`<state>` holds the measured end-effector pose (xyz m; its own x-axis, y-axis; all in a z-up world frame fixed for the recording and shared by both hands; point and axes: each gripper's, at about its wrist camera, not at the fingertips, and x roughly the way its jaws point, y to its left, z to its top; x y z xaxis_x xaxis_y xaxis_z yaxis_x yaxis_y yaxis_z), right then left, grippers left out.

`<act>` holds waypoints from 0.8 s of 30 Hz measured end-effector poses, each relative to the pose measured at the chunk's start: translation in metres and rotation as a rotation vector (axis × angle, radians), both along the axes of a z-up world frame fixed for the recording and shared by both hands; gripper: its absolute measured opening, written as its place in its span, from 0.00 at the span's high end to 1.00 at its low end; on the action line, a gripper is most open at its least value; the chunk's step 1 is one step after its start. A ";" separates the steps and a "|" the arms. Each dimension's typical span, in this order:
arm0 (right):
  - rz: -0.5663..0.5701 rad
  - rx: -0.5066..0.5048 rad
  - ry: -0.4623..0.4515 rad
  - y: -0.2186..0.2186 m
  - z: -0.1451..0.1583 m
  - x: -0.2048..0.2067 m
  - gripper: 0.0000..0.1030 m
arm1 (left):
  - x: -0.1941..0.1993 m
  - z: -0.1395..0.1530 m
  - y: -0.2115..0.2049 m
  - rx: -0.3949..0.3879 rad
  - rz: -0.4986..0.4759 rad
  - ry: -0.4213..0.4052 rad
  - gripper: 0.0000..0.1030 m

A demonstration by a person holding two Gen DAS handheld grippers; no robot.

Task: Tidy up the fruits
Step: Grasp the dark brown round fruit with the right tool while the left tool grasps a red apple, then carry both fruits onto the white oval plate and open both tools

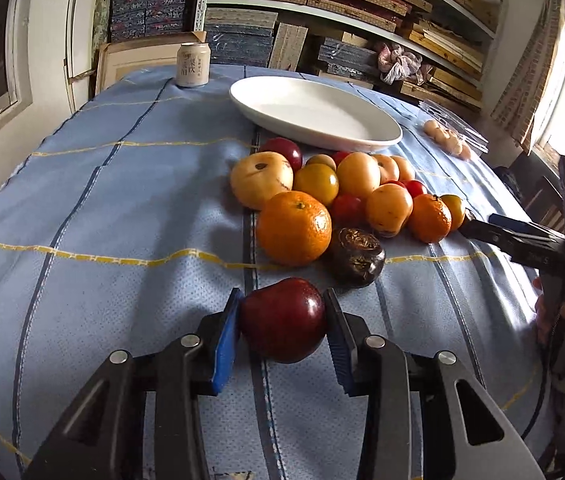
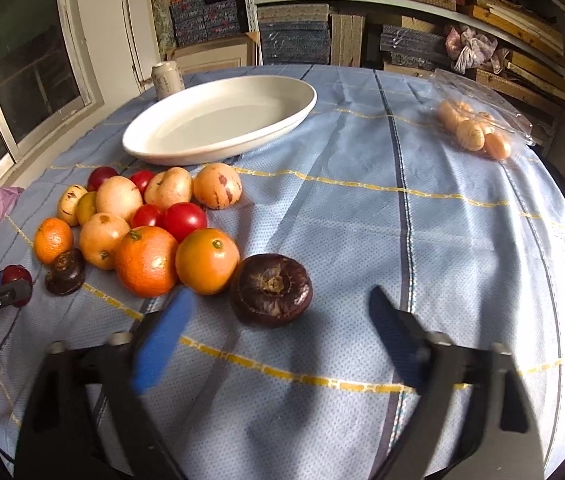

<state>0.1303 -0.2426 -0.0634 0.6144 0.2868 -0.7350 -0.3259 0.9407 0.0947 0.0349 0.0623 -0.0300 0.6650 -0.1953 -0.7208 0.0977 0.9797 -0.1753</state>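
Nearest the viewer, on the near side of the white oval ceramic dish (image 1: 314, 114), the left gripper (image 1: 282, 320) brackets a dark red, glossy, plum-like fruit (image 1: 282, 318) that sits on the blue striped tablecloth of the table (image 1: 122, 208). Its jaws stand narrowly open, each blue pad (image 1: 226, 344) right against a flank of that fruit; whether they already press firmly is hard to say from this angle, so I would call it a grip just closing rather than a secured hold.

To do this pick well, the squeeze should land across the widest part of the fruit, gently, since the skin looks smooth and slippery, and the lift should go straight up before carrying it past the heap of oranges, yellow-tan fruits and small red ones (image 1: 346, 192) toward the dish, which is empty.

On the other side of the heap from the dish, the right gripper (image 2: 278, 320) has its jaws spread wide and holds nothing. A dark brown, wrinkled round fruit (image 2: 270, 290) lies between its fingertips, touching neither. It looks like the next candidate.
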 end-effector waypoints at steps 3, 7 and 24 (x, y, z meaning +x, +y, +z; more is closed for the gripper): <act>0.006 -0.001 0.043 0.000 -0.007 0.010 0.40 | 0.000 -0.001 0.000 -0.023 -0.015 0.003 0.61; 0.021 -0.050 0.031 0.008 -0.007 0.014 0.43 | 0.000 0.000 -0.002 -0.020 -0.025 -0.002 0.61; 0.088 0.017 -0.142 0.022 0.088 0.040 0.58 | 0.097 0.073 -0.010 0.046 -0.057 -0.097 0.61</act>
<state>0.1704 -0.2207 0.0249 0.6839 0.3557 -0.6370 -0.4180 0.9066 0.0575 0.1320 0.0522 0.0435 0.7211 -0.2026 -0.6625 0.1676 0.9789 -0.1169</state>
